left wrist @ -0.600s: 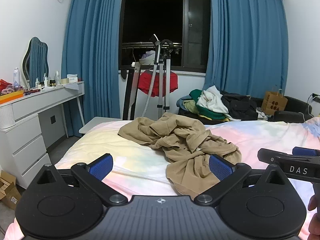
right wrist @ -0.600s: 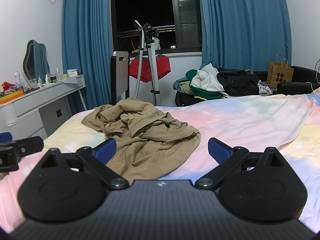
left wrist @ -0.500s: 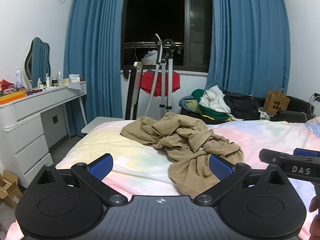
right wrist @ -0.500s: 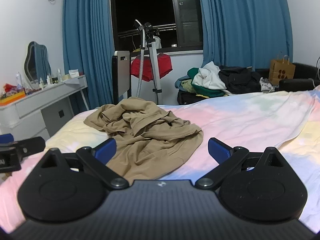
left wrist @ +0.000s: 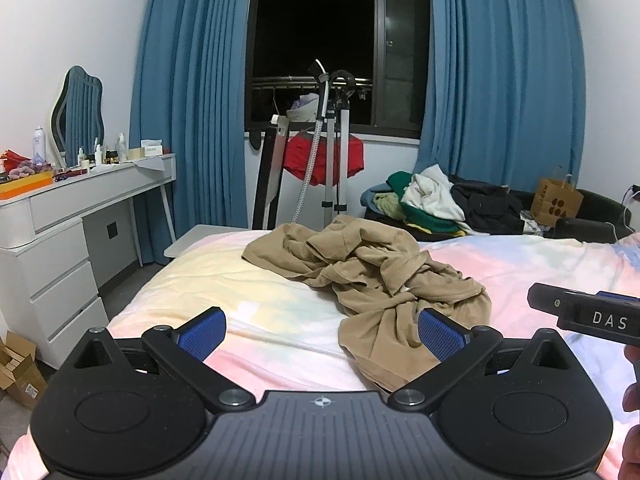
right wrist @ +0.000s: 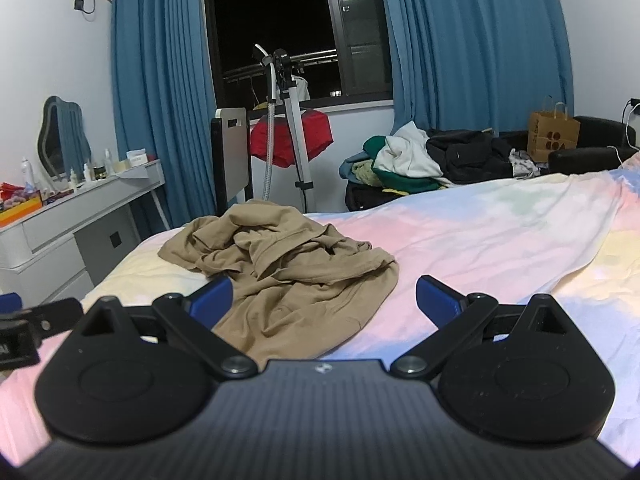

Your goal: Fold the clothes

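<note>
Tan, soft and limp, the crumpled garment (left wrist: 372,276) lies bunched on the pastel bed (left wrist: 248,304), and will likely sag when lifted. Left hand-held gripper (left wrist: 322,330) and right hand-held gripper (right wrist: 324,300) hover wide open just short of it, holding nothing; its nearest hem looks easiest to pinch.

Bare bedspread (right wrist: 480,240) right of crumpled tan garment (right wrist: 288,276)

Tan garment (left wrist: 372,276) — crumpled on bed (left wrist: 248,292)
</note>
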The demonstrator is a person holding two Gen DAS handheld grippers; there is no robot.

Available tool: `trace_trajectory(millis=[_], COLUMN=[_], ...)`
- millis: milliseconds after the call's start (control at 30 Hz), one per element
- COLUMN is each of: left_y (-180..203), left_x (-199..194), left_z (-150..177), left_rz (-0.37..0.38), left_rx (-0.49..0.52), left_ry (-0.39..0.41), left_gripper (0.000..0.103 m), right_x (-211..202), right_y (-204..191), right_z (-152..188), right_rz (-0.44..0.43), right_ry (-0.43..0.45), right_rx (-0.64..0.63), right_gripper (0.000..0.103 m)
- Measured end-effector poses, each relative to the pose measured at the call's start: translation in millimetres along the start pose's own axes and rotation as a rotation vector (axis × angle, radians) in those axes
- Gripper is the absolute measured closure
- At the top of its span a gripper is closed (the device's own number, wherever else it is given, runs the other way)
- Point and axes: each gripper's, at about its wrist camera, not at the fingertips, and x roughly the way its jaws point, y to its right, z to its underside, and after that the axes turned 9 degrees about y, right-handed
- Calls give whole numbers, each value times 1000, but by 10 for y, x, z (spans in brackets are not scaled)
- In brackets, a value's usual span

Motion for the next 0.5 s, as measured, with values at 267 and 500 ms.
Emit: trace_trajectory(millis=[267, 500], left_y=[24, 3], left_x=[34, 73], left_z=[60, 98], left_rz=[29, 45], left_rx=[-4, -30], left_ry=[11, 10], left_gripper=[0, 0], right_x=[15, -36], right_y=[-1, 34], right_z=[-3, -48], right_rz=[-8, -15], right_ry=[-20, 8], right_rx=[-2, 2], right_gripper=[3, 3])
